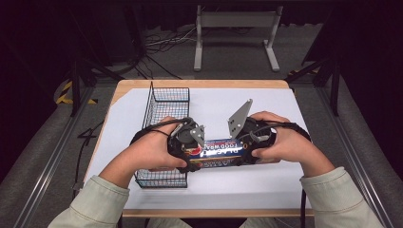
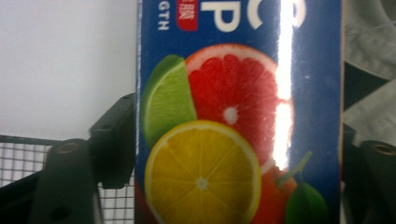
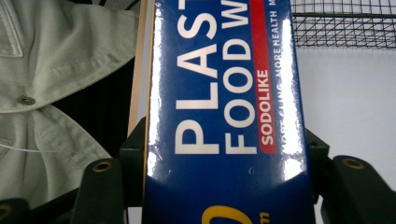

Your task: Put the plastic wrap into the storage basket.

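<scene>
Jaws of both the left gripper (image 1: 192, 154) and right gripper (image 1: 247, 151) clamp the blue box (image 1: 222, 153) at centre frame; wire basket (image 1: 161, 107) to its left.

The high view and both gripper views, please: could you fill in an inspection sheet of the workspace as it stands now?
Surface: wooden table under a white sheet.
Job's things: blue plastic food wrap box with citrus pictures, lying level between both grippers; black wire basket at the left, open top.
Clutter: nothing seen.
Grippers: left gripper has its jaws against the box's sides at the fruit-printed end; right gripper is clamped on the lettered end.
Cables: a black cable trails from the right gripper past the sleeve; loose cables lie on the floor beyond the table.
Surroundings: grey metal stand behind the table, dark floor, black frame legs at both sides.
</scene>
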Demonstrator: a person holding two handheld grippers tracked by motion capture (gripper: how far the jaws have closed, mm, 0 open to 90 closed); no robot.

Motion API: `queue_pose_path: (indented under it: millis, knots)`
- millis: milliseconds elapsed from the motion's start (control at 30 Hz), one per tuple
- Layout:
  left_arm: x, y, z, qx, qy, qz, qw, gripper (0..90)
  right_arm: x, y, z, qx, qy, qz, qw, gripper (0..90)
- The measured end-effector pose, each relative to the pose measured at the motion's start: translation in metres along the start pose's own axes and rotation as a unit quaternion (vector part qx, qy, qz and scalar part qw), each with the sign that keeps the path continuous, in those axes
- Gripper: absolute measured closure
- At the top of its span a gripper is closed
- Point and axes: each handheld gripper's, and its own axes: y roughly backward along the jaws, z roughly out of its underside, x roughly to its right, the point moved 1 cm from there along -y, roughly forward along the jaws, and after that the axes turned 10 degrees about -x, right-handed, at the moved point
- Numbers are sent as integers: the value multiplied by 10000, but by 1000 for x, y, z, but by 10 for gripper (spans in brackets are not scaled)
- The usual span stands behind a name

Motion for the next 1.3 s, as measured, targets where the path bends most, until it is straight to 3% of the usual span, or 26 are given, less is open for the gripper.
queue_pose_path:
  millis: [200,567,667,767,900,1000,1200,1267,1300]
  knots:
    - [2,-1,0,-77,113,247,9996,383,0,-3,0,7,59,-110,9999,395]
    - [9,3,-1,-225,286,160,9992,398,-1,-6,0,120,211,-137,9996,386]
    - [9,3,-1,-205,357,42,9991,400,-1,-5,0,109,306,-20,9995,371]
    - [8,3,0,-172,451,60,9988,401,0,-3,1,139,376,139,9991,340]
    - [8,6,5,-173,602,6,9980,400,2,0,8,436,250,420,9979,270]
    - [6,9,10,-217,736,-11,9970,401,8,6,19,643,125,473,9967,249]
    - [2,11,19,-276,986,-26,9947,400,14,23,40,1107,-268,909,9893,167]
    - [3,12,22,-305,1048,-14,9940,399,16,30,49,1313,-494,1038,9847,162]
    - [3,12,22,-305,1048,-14,9940,399,17,32,54,1438,-714,1105,9808,137]
